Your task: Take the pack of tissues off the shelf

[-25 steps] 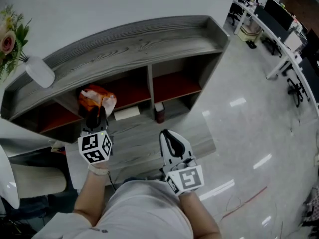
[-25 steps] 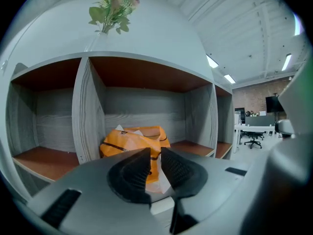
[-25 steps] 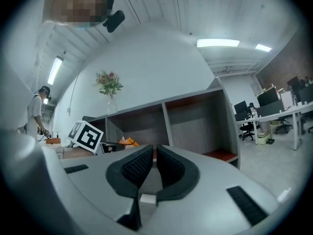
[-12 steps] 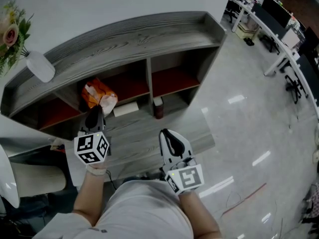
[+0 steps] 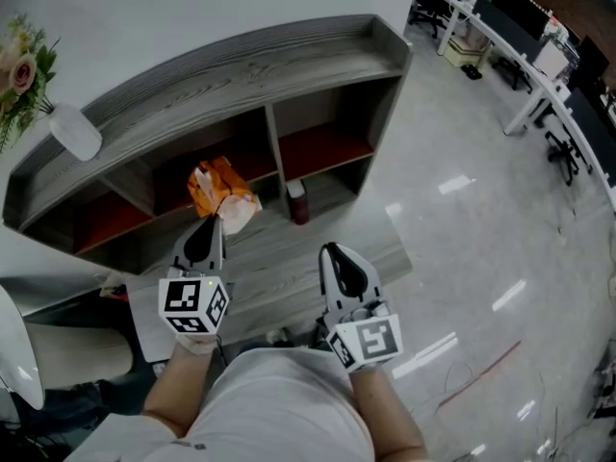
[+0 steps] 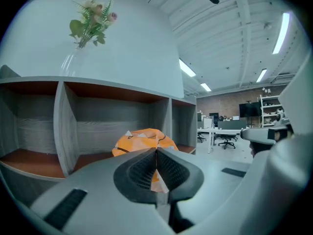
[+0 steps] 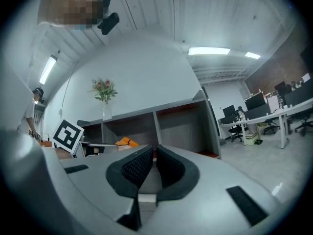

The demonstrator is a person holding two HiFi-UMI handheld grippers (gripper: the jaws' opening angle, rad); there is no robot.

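The pack of tissues point(image 5: 219, 192) is a crumpled orange and white packet. It hangs just in front of the middle compartment of the grey wooden shelf point(image 5: 241, 65). My left gripper point(image 5: 209, 227) is shut on the pack's near edge. In the left gripper view the orange pack point(image 6: 142, 140) bulges above the closed left gripper point(image 6: 156, 153). My right gripper point(image 5: 337, 256) is shut on nothing and held low over the shelf's bottom board, to the right of the pack. From the right gripper point(image 7: 154, 153) view the pack point(image 7: 127, 142) shows small at the left.
A dark red can point(image 5: 297, 203) stands on the bottom board by the divider. A white vase of flowers point(image 5: 75, 128) sits on the shelf top at the left. A white chair point(image 5: 58, 349) is at my left. Desks and office chairs point(image 5: 520, 27) stand at the far right.
The left gripper closed on the tissue pack inside the middle compartment and drew it out toward me and to the right. The right gripper barely moved.
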